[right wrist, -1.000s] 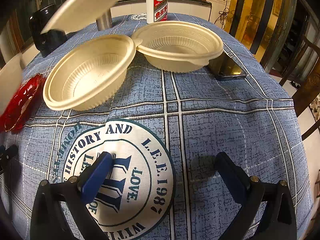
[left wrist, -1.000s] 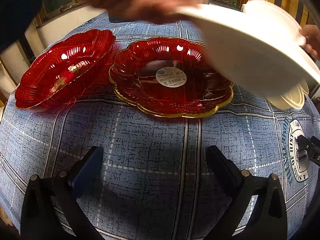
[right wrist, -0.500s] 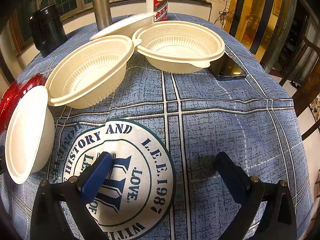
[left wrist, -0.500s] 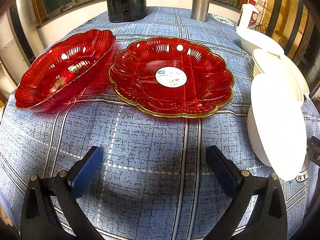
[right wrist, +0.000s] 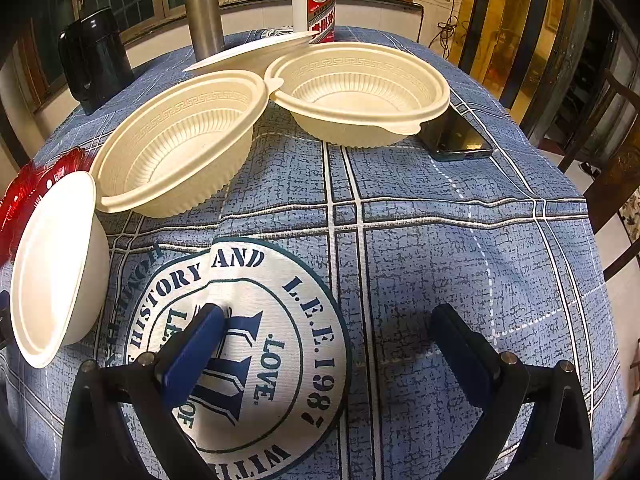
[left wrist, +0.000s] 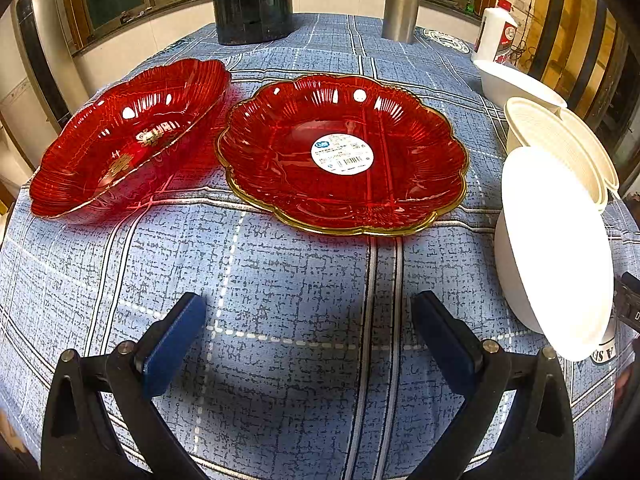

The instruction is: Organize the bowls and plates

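We're looking down on a round table [left wrist: 304, 280] under a blue checked cloth, and the landmark for everything here is the big red scalloped plate [left wrist: 344, 156] with its gold rim and white sticker in the middle. Just to the left of that plate sits a second red dish [left wrist: 128, 140], deeper and tilted, their edges close or touching; we can't tell which. To the plate's right stands a smooth white bowl [left wrist: 556, 252], and beyond that bowl, further right of the plate and toward the back, are two cream ribbed bowls [right wrist: 180, 144] and [right wrist: 360, 92], rims touching, the nearer one tipped. A flat white lid [right wrist: 248, 54] lies behind them. At the far edge, behind the plate, we see a black jug [left wrist: 252, 0], a steel flask [left wrist: 400, 0] and a white bottle with a red label [right wrist: 314, 0]. A dark phone [right wrist: 456, 136] lies just beside the far cream bowl.

Our left gripper [left wrist: 308, 336] hangs over bare cloth in front of the plate, jaws wide apart, holding nothing. Our right gripper [right wrist: 326, 352] sits over the round printed emblem [right wrist: 240, 352] on the cloth, jaws spread wide too, empty.
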`<state>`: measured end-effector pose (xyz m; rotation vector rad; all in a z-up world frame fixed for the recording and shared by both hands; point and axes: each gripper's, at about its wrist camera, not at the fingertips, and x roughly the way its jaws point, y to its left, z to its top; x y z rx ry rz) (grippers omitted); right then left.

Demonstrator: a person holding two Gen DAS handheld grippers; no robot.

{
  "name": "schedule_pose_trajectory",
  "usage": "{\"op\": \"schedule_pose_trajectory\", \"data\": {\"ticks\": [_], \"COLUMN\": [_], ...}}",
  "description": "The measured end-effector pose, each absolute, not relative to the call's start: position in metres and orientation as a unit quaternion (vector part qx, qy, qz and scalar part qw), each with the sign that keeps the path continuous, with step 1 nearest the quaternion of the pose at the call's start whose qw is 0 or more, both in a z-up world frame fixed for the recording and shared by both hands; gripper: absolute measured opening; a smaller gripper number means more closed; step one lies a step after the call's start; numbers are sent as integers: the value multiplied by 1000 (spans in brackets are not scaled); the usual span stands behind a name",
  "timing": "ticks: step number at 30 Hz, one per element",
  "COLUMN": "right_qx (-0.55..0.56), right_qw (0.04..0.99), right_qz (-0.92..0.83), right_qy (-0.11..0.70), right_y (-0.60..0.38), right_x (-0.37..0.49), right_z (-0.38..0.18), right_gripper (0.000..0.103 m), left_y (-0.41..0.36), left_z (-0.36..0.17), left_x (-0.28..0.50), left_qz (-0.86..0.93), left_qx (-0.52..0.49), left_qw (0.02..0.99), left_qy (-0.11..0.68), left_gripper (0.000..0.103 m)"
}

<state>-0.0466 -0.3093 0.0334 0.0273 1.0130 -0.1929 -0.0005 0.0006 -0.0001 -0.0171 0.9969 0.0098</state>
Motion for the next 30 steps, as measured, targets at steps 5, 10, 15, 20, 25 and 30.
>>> {"op": "schedule_pose_trajectory", "data": {"ticks": [5,10,15,20,25,30], "right_qx": [14,15,32,-18,-8,-6], "right_qw": [870,861,878,896,902,892], "right_qz": [-91,-51,3,37,131,192], "right_qy": [484,506,477,442,412,408], "right_y": [-310,-314,-318,-297,-258,-231], "right_x": [-46,-50,-84,-108,-115,-116], "right_z": [34,39,61,84,108,121], "right_gripper": [103,103,103,102,101,97], "left_y": [-4,-7,-4,6,39,92], "left_z": [-1,-1,9,32,62,68], "left_x": [1,-1,-30,-62,-74,-74], "left_qz": [21,19,-30,-53,-41,-12], "left_qx": [-16,-15,5,16,-5,-62], "left_qw": [878,874,880,899,915,913], "left_qy": [478,485,473,434,402,403], "left_gripper": [103,103,103,103,103,99]}}
